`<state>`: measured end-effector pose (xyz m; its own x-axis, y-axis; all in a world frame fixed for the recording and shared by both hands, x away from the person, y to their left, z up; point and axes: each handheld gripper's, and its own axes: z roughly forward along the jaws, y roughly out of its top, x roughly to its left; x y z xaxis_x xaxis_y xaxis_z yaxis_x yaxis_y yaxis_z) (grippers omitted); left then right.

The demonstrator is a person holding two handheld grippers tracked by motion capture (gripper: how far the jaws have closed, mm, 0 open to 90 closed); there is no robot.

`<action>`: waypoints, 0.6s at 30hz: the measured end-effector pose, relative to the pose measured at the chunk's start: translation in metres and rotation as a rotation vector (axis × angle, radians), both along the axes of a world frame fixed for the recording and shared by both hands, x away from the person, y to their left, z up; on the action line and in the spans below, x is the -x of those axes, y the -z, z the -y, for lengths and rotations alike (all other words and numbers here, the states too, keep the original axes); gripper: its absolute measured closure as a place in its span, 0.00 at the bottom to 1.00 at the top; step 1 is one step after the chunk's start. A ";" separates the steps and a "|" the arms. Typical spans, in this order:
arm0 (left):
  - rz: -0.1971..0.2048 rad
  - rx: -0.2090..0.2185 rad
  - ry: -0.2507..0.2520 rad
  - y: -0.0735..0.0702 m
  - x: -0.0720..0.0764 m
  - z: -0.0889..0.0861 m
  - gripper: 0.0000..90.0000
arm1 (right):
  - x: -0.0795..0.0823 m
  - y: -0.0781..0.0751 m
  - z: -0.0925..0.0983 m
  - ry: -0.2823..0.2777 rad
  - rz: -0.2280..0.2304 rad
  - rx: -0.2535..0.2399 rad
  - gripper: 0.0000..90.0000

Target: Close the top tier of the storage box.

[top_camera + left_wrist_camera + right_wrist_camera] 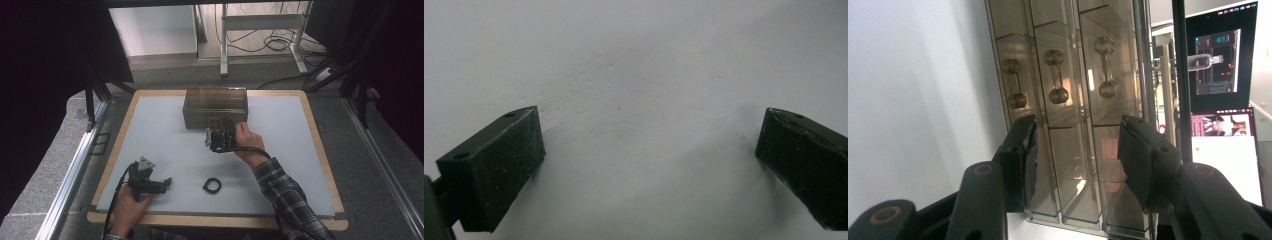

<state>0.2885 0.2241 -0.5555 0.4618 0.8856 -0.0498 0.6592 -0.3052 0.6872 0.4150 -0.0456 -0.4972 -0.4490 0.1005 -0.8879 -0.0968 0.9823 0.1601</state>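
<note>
A smoky clear drawer box stands at the back middle of the white table. In the right gripper view the drawer box appears turned on its side, with three drawer fronts, each bearing a dumbbell-shaped handle. My right gripper is at the box's front; its jaws stand apart just before the drawer fronts, below the handles in the picture, pressing on nothing. My left gripper rests low near the front left, and its jaws are wide open over bare table.
A small black ring lies on the table near the front, between my two hands. The table has a wooden rim. Beyond the box a lit screen shows, and a desk frame with cables stands behind the table.
</note>
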 end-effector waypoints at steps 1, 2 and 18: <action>0.000 0.000 0.000 0.000 0.000 0.000 0.00 | 0.000 0.000 0.000 -0.001 0.003 0.006 0.57; 0.000 0.000 0.000 0.000 0.000 0.000 0.00 | -0.001 0.000 -0.001 -0.002 0.002 0.008 0.57; 0.000 0.000 0.000 0.000 0.000 0.000 0.00 | -0.008 0.003 -0.009 0.008 0.051 0.085 0.60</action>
<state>0.2885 0.2240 -0.5555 0.4614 0.8858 -0.0503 0.6595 -0.3046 0.6872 0.4232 -0.0369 -0.5006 -0.4025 0.0275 -0.9150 -0.0946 0.9930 0.0714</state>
